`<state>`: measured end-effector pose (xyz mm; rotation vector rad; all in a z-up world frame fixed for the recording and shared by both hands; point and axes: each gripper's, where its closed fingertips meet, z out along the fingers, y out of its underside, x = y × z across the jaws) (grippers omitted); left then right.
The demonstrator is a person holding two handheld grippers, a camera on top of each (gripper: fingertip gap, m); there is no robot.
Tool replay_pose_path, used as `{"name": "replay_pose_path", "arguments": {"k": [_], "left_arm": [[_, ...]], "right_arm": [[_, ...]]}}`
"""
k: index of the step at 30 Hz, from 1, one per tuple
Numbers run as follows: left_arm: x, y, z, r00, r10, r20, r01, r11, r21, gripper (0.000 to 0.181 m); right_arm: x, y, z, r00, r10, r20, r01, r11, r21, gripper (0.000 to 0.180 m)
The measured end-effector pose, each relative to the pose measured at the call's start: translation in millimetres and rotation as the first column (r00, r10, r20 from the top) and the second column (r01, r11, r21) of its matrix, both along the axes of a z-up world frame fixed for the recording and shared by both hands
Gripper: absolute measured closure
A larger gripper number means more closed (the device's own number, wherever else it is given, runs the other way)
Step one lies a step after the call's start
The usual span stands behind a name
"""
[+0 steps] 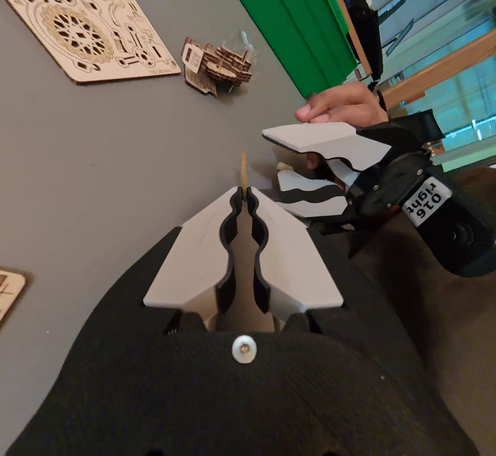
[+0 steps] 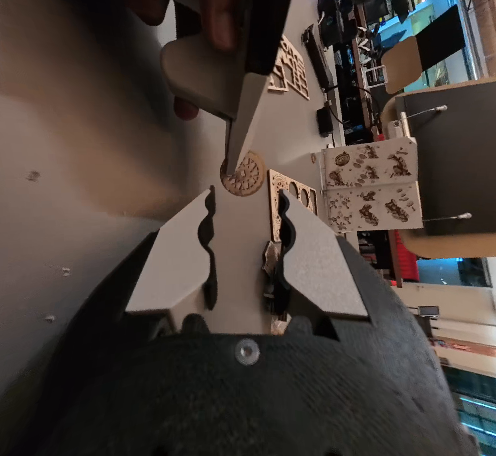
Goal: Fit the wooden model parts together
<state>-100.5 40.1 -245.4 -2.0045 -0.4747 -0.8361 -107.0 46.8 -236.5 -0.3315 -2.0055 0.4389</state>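
Grey and matte, the worktop [image 1: 112, 147] carries the loose pieces of a wooden model kit, with a green panel [image 1: 290, 27] standing along its far edge and windows beyond.

In the left wrist view, the left tool [image 1: 243, 193] has its two white fingers pressed almost together at the tips, pinching a thin wooden disc [image 1: 243, 172] that shows here edge-on as a pale strip rising from between the pads. The right wrist view shows the same piece face-on: a round wheel-like part [image 2: 245, 177] with a lattice of cut-outs, held at its rim by the left tool [image 2: 230, 169], which reaches in from above, clear of the surface behind it.

The right tool [image 2: 247, 193] is spread wide, its fingers well apart with nothing between them; the disc sits just beyond its fingertips. In the left wrist view this right tool [image 1: 271, 156] comes in from the right, open, with a hand [image 1: 341, 106] resting on its upper finger.

Farther back on the worktop lies a laser-cut plywood sheet [image 1: 88, 27] with a spoked wheel still in it and several empty holes. Beside it sits a small heap of dark wooden parts [image 1: 217, 67], partly in a clear bag. Another cut sheet [image 2: 292, 201] lies near an open instruction booklet [image 2: 370, 188] in the right wrist view.
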Motion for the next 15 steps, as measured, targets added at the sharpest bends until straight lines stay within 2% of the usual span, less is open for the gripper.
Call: {"name": "replay_pose_path", "arguments": {"k": [5,11,15], "left_arm": [[12,-2,-6,0.997,-0.058,-0.041,0.057,0.998,-0.031,0.179],[18,-3,-5,0.992,-0.086,-0.092,0.083,0.996,-0.033,0.179],[17,-2,6,0.997,-0.069,-0.018,0.070,0.997,0.031,0.158]], "right_arm": [[4,-9,-8,0.999,0.038,0.010,-0.039,0.996,0.075,0.134],[7,-12,-11,0.998,0.059,0.008,-0.060,0.994,0.094,0.146],[6,-9,-4,0.999,0.034,0.007,-0.034,0.999,0.006,0.146]]}}
